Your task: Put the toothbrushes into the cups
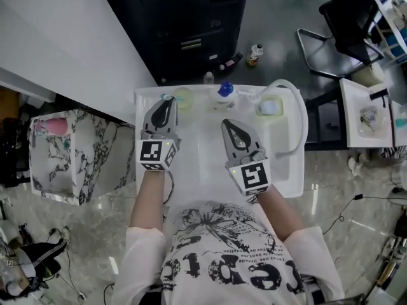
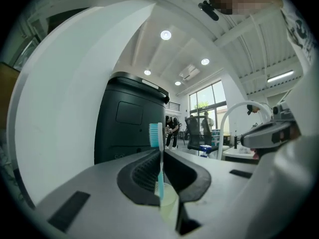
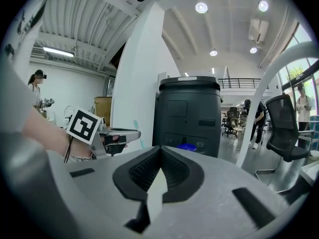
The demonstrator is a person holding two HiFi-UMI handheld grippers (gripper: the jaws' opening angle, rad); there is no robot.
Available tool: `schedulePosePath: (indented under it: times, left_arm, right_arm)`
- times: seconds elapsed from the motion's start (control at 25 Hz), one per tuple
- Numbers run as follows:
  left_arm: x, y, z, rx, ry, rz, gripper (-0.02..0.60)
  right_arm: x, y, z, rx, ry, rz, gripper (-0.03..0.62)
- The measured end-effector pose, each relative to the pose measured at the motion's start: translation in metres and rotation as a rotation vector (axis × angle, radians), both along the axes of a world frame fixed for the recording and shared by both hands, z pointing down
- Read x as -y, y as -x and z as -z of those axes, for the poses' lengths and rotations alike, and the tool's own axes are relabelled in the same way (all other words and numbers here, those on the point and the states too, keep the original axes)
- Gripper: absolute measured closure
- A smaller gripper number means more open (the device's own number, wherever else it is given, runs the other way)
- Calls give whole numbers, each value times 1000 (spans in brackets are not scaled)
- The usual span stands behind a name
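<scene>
A teal toothbrush (image 2: 159, 156) stands upright between the jaws of my left gripper (image 2: 162, 152), which is shut on its handle; the bristle head (image 2: 156, 133) rises above the fingers. Just below and beyond those jaws sits a pale green cup (image 2: 168, 199). In the head view the left gripper (image 1: 169, 101) is at the back left of the white basin (image 1: 210, 164), right beside that cup (image 1: 183, 98). My right gripper (image 1: 228, 124) hovers mid-basin, shut with nothing in it (image 3: 160, 148). A second pale cup (image 1: 269, 107) stands at the back right.
A blue-capped bottle (image 1: 225, 94) stands between the two cups. A white arched faucet pipe (image 1: 301, 116) curves over the basin's right side. A dark cabinet (image 1: 184, 24) lies behind the basin, a marble-patterned box (image 1: 76, 154) to its left, and office chairs (image 1: 343, 24) at the far right.
</scene>
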State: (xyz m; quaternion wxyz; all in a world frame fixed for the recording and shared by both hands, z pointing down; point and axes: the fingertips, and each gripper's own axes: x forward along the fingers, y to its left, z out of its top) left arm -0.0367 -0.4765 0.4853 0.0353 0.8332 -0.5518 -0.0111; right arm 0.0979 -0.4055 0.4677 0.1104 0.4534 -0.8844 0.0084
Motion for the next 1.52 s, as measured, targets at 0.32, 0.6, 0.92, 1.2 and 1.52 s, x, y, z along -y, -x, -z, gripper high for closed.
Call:
schedulePosePath:
  times: [0.32,0.6,0.92,1.2,1.52]
  left_arm:
    - [16,-1,-41,-20,89,8,557]
    - [19,2,-63,-36,154,20,557]
    - [21,14,-75,-33,204,70,557]
    - [15,18,-87,-84,287,60,428]
    - [3,24,-85,-79,311,88,387]
  right_arm:
    - [11,-1,-16,-28,46,7,602]
    - [13,-1,-24,-47,64,7,602]
    - [13,1,-28,-47,74,3,602]
    - [11,5,-28,-47,67,3,602]
    - [10,5,-23,-46,61,7,602]
